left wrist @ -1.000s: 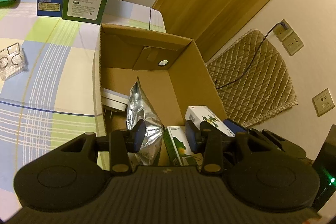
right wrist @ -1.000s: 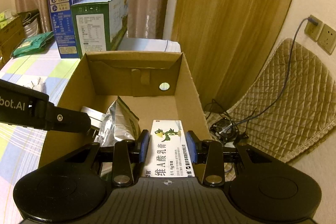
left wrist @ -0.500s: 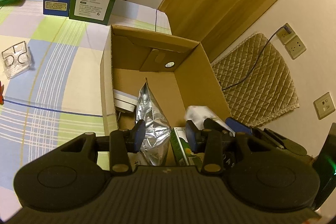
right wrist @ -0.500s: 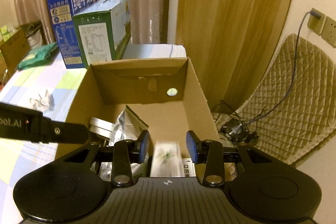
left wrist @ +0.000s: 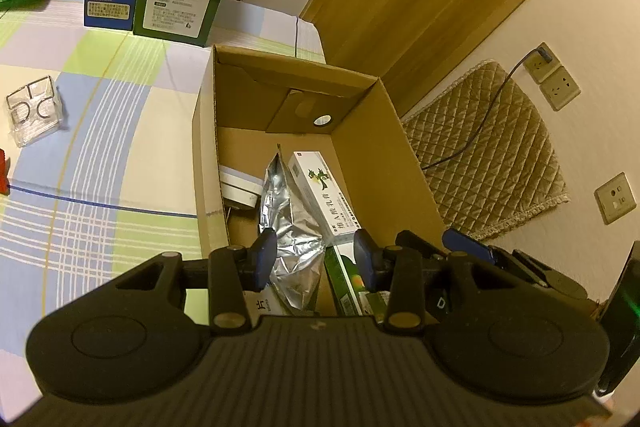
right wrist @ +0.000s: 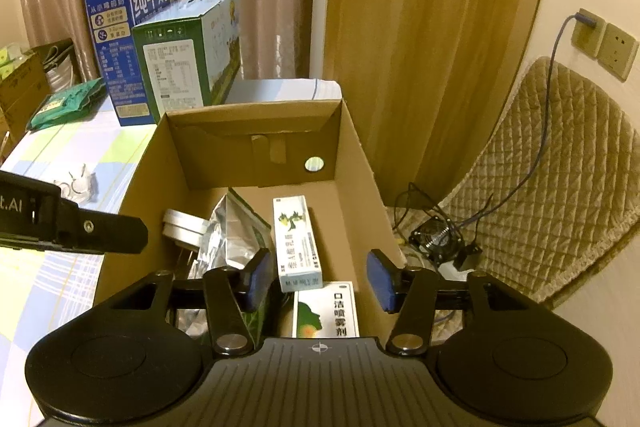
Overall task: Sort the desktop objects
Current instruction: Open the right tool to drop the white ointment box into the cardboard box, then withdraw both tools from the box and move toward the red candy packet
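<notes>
the right gripper [right wrist: 318, 279] hangs over the near end of an open cardboard box [right wrist: 356, 163], its blue pads [right wrist: 256, 279] apart and the jaws opening, with nothing pressed between them. the white ointment carton [right wrist: 298, 241] with a green dragon print lies loose on the box floor, lengthwise, its near end just beyond and below the gap between the pads, closer to the left pad than to the right; it touches neither. just nearer than it lies a flat white and green mouth-spray box [right wrist: 326, 309], and to its left a crumpled silver foil pouch [right wrist: 230, 239] leans up, with a white flat box [right wrist: 182, 227] further left against the box wall. the left gripper [left wrist: 315, 261] is held at the near left of the same cardboard box [left wrist: 204, 147], its jaws set narrow and empty; in its view the foil pouch [left wrist: 292, 227] and the ointment carton [left wrist: 324, 195] lie beyond the pads, inside the box. the box stands at the right edge of a checked tablecloth [left wrist: 100, 155]. on the cloth to the left sits a clear plastic holder [left wrist: 34, 111], and at the far end stand a blue milk carton case [right wrist: 128, 39] and a green carton case [right wrist: 186, 55] side by side.
</notes>
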